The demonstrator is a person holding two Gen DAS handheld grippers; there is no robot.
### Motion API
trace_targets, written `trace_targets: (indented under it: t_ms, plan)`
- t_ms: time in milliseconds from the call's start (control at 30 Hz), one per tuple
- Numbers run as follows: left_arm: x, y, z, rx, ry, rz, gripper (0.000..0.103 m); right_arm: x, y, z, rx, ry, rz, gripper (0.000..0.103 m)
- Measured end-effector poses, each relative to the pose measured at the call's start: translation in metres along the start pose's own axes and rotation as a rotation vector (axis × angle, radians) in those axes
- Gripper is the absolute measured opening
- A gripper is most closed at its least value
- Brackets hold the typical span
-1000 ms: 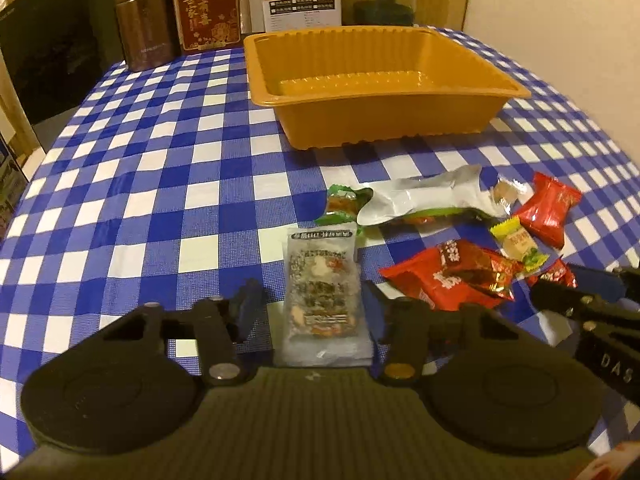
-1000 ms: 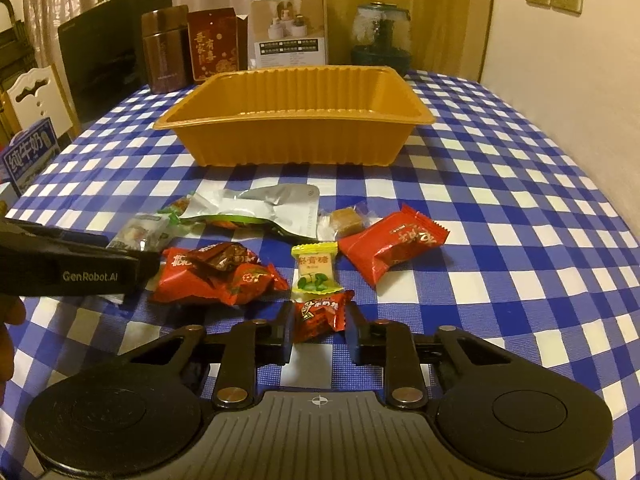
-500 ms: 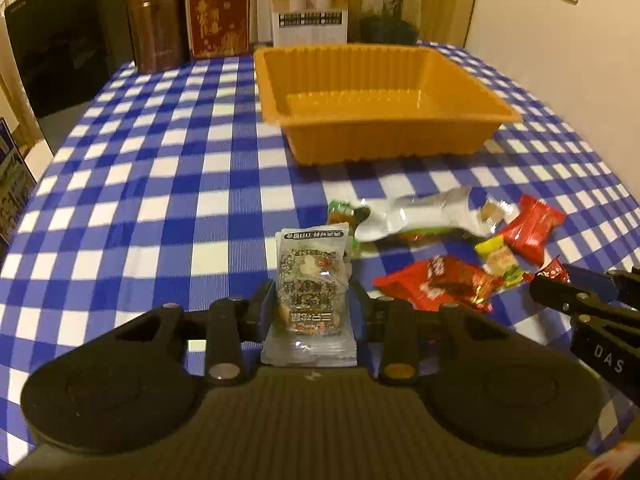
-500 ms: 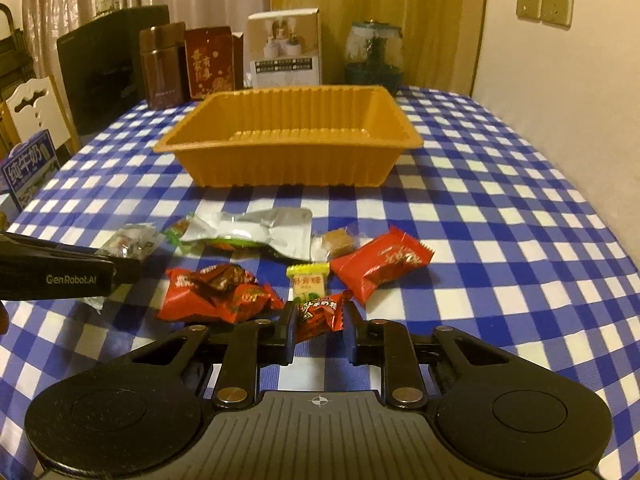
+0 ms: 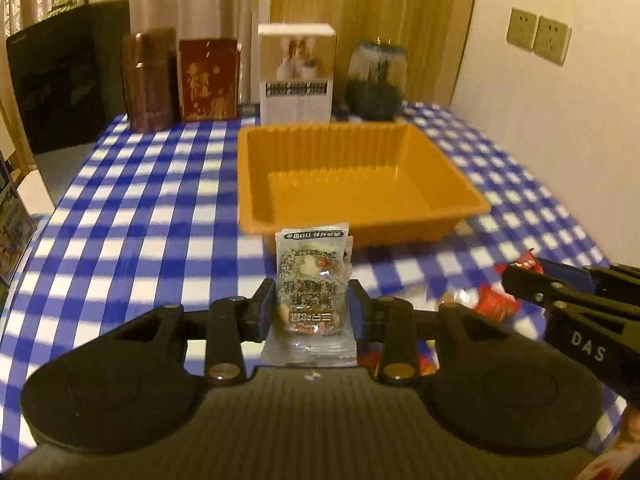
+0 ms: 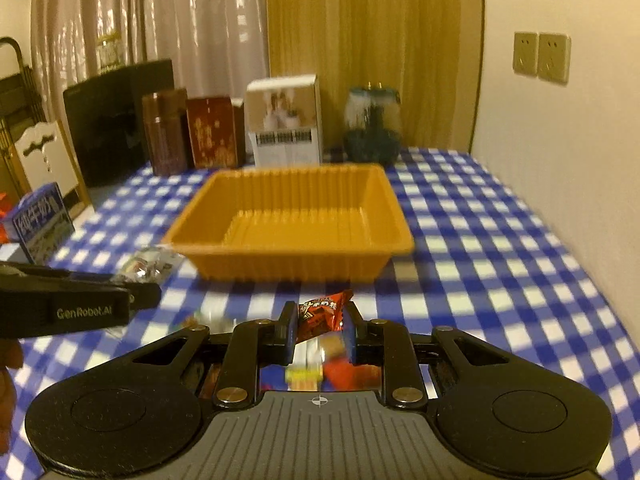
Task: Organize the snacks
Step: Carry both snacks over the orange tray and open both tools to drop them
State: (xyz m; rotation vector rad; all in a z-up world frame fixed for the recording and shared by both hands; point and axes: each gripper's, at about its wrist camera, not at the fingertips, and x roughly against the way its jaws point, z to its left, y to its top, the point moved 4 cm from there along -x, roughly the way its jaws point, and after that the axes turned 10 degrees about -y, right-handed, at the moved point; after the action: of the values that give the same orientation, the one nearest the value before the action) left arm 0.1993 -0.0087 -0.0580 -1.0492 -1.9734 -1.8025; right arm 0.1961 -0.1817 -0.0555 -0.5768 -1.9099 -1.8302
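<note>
My left gripper (image 5: 312, 300) is shut on a clear nut snack packet (image 5: 313, 280) and holds it above the checked table, just short of the empty orange tray (image 5: 360, 216). My right gripper (image 6: 320, 322) is shut on a small red candy (image 6: 322, 314), also lifted, in front of the same tray (image 6: 288, 252). The left gripper and its packet (image 6: 148, 266) show at the left of the right wrist view. The right gripper with its red candy (image 5: 528, 262) shows at the right of the left wrist view. Other snacks lie blurred below the right gripper's fingers.
Behind the tray stand a brown canister (image 5: 150, 80), a red box (image 5: 208, 80), a white box (image 5: 296, 72) and a glass jar (image 5: 376, 80). A wall runs along the right. A milk carton (image 6: 38, 220) is at the far left.
Both grippers have lifted off the table with their snacks and moved toward the tray. The left gripper closed on the nut packet during this second.
</note>
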Motion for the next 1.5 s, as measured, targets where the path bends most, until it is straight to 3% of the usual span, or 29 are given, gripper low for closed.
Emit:
trace_targets:
  t_ms: [333,567,967,1067,1467,1500]
  plan:
    - [-0.042,0.065,0.009,0.030,-0.013,-0.061,0.034,-0.053,0.059,-0.012,0.003,0.024,-0.088,0.024]
    - [-0.080,0.083,0.022,0.064,-0.010,-0.064,0.034,-0.104,0.075,-0.033,-0.055,0.041,-0.057,0.024]
    - [-0.108,0.079,0.033,0.076,0.000,-0.024,0.036,-0.137,0.072,-0.036,-0.089,0.077,0.010,0.024]
    - [-0.106,0.079,0.037,0.092,-0.004,-0.040,0.046,-0.141,0.071,-0.034,-0.093,0.082,0.022,0.024]
    - [-0.100,0.080,0.041,0.096,0.009,-0.051,0.047,-0.142,0.072,-0.028,-0.095,0.096,0.015,0.024]
    - [-0.101,0.080,0.041,0.094,0.010,-0.050,0.047,-0.142,0.072,-0.027,-0.098,0.102,0.011,0.030]
